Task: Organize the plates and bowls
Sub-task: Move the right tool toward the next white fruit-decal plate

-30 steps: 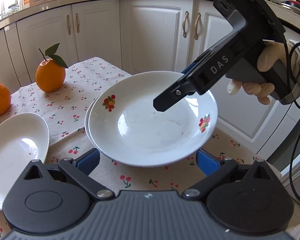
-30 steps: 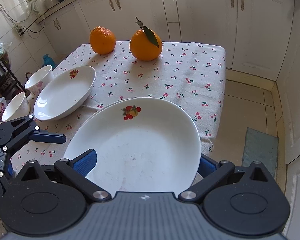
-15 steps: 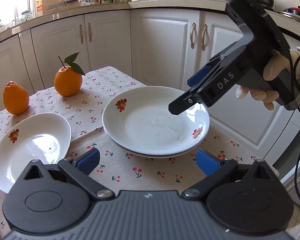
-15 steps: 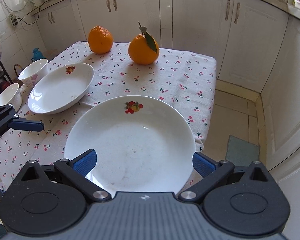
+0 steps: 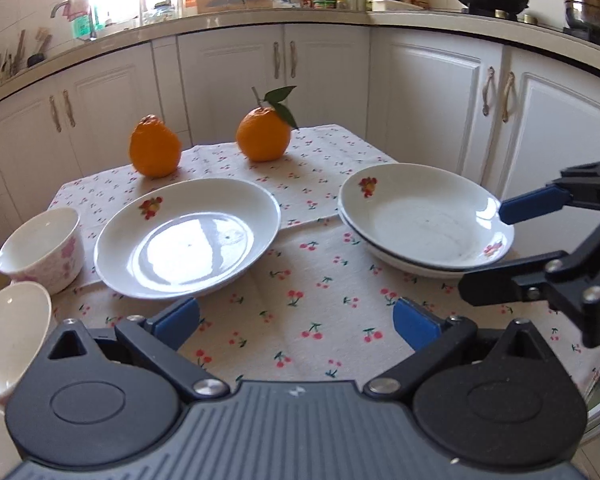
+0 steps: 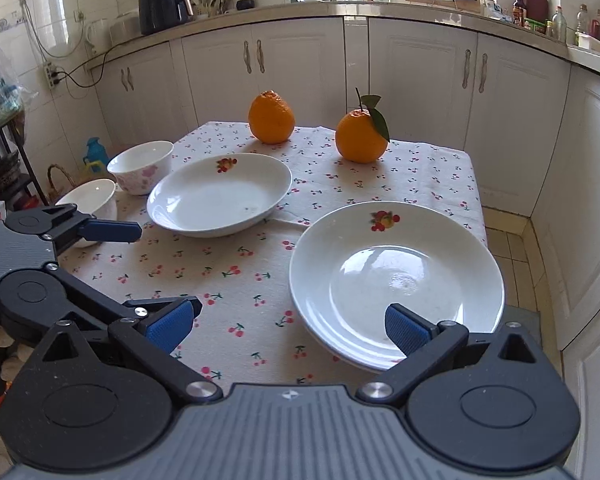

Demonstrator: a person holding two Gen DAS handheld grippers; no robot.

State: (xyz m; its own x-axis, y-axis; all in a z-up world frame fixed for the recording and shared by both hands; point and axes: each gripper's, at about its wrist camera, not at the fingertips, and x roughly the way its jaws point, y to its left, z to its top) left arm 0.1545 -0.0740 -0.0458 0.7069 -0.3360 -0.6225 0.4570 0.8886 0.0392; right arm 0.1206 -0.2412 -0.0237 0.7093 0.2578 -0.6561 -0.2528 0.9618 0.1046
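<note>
Two white fruit-print plates sit nested as a stack (image 5: 420,216) (image 6: 380,256) at the table's right side. A third plate (image 5: 188,236) (image 6: 220,194) lies alone mid-table. To its left stand a pink-flowered bowl (image 5: 42,248) (image 6: 140,166) and a plain white bowl (image 5: 8,332) (image 6: 88,200). My left gripper (image 5: 296,320) (image 6: 140,264) hangs open over bare cloth, in front of the single plate. My right gripper (image 6: 288,326) (image 5: 496,252) is open and holds nothing; its right finger hovers over the stack's near rim.
Two oranges (image 5: 154,152) (image 5: 264,136) stand at the back of the cherry-print tablecloth (image 6: 240,272). The stack lies close to the table's right edge (image 6: 478,200), with tiled floor below. White kitchen cabinets ring the table.
Both grippers have drawn back from the stacked plates. The left gripper has swung left, bringing the single plate and bowls into its view. The plates stayed put.
</note>
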